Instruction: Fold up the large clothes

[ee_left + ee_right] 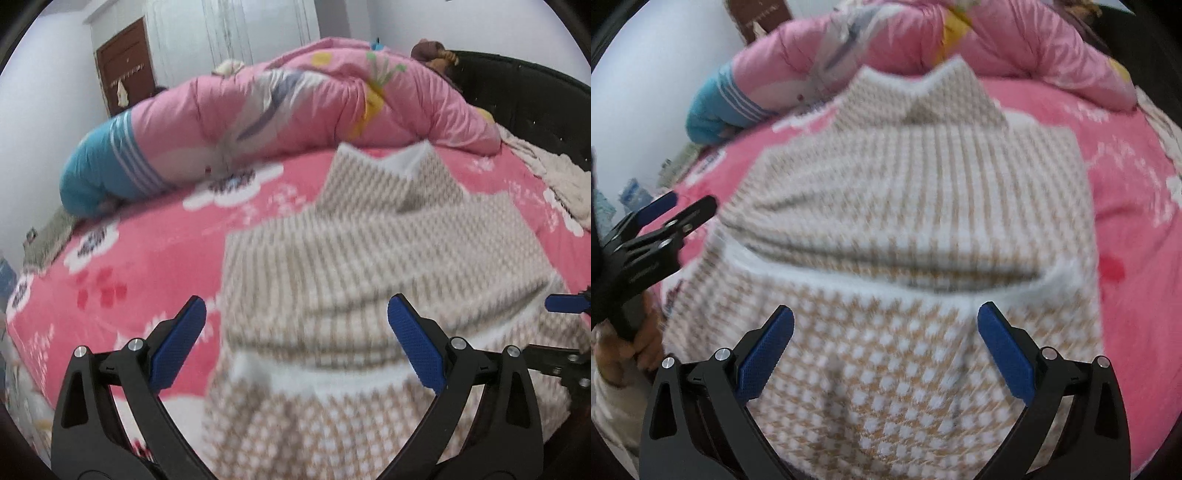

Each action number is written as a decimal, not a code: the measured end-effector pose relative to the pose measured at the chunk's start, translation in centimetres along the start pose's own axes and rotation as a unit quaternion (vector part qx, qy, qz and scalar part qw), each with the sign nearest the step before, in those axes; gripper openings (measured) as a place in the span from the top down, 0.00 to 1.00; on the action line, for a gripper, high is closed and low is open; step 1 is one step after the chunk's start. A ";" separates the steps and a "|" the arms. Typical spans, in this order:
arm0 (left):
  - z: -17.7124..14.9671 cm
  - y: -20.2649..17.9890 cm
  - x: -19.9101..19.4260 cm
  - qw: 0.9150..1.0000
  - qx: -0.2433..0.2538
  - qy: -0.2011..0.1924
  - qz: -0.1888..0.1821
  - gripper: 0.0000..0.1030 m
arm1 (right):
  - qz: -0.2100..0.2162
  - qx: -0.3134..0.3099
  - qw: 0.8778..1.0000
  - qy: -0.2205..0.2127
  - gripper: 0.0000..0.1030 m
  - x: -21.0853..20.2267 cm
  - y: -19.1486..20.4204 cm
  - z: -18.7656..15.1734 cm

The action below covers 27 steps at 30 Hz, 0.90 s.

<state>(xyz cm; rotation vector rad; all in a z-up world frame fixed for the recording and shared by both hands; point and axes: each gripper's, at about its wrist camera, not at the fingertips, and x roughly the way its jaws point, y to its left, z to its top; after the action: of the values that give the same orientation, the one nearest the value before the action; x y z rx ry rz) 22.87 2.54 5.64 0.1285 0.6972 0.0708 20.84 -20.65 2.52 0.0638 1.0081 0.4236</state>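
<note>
Bed: a pink flowered sheet [155,258] covers it, and a puffy pink quilt [295,107] is piled at the far side.
Sweater: the tan and white knit sweater [905,206] lies flat on the sheet, collar far, bottom part already turned up over the middle.
Left gripper [295,343]: jaws wide, holding nothing, over the near edge.
Right gripper [886,347]: jaws wide, holding nothing, above the folded hem.
Job so far: partly folded, I think; more folds and smoothing are left.

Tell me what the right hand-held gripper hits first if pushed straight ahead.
Probably the checked sweater on the pink sheet; the right hand-held gripper, open, points right at it. Blur hides depth.
</note>
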 end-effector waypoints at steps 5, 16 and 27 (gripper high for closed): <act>4.5 0.5 1.9 0.999 -0.014 -0.018 -0.039 0.07 | 0.036 0.013 0.999 -0.007 0.06 -1.3 -2.7 4.0; 15.0 -0.3 11.5 0.988 -0.069 0.007 -0.140 0.07 | 0.050 0.085 0.995 -0.023 0.06 2.1 -10.5 18.8; 18.8 -4.0 25.0 0.985 -0.062 0.124 -0.107 0.32 | 0.060 0.130 0.989 0.047 0.23 13.2 -12.1 26.5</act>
<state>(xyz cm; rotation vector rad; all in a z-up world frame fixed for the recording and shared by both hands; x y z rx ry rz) 54.25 -0.53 3.46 -0.0772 0.9483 -0.0768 52.76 -23.03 3.20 0.3430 1.1521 0.4059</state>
